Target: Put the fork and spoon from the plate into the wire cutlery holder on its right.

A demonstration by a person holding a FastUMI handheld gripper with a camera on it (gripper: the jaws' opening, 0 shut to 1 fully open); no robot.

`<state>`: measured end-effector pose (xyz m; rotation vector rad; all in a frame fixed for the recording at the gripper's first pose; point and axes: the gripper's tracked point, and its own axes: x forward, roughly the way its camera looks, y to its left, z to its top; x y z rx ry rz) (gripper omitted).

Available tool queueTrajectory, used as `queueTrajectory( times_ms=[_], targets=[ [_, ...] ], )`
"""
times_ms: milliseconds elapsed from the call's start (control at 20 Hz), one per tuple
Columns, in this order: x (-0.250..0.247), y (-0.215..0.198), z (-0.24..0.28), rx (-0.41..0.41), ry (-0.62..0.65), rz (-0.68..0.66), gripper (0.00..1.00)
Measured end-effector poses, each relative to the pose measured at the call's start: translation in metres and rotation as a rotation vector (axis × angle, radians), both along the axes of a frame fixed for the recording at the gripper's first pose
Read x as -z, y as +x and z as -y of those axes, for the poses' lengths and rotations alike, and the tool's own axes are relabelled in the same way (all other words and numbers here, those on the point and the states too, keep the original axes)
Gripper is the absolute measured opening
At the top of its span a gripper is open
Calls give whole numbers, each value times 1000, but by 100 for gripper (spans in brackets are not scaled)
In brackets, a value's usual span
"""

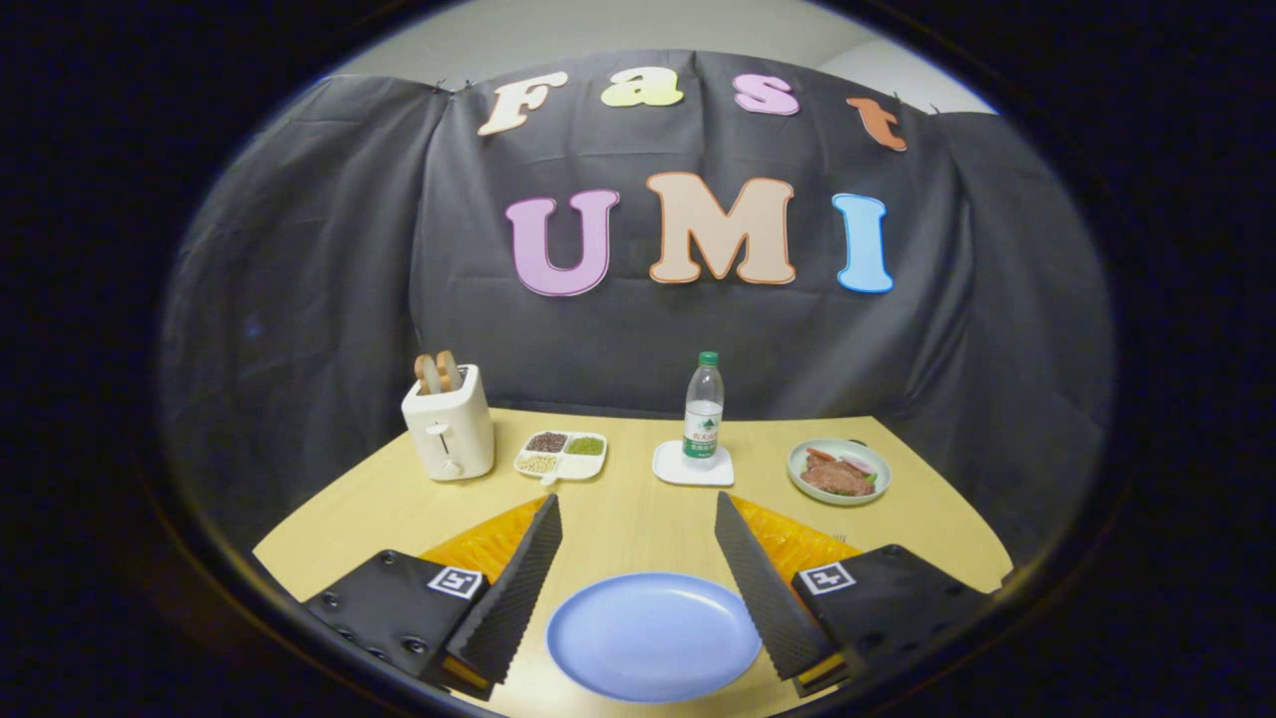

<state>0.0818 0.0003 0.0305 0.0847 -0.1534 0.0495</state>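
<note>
A blue plate (653,635) lies on the wooden table (628,514), low between my two fingers, and its surface is bare. My gripper (638,504) is open, its fingers spread wide on either side of the plate with nothing held between them. The fingertips reach just past the plate's far rim.
Beyond the fingers stand a white toaster (450,429) with bread slices at the far left, a divided dish of grains (560,455), a water bottle (703,409) on a white coaster (692,466), and a plate of food (838,472) at the far right.
</note>
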Motion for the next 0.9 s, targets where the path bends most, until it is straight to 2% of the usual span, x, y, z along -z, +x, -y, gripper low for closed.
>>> queueTrajectory(
  times_ms=[250, 900],
  targets=[
    [-12, -8, 12, 24, 22, 43, 98],
    [-48, -34, 20, 8, 56, 168, 98]
  ],
)
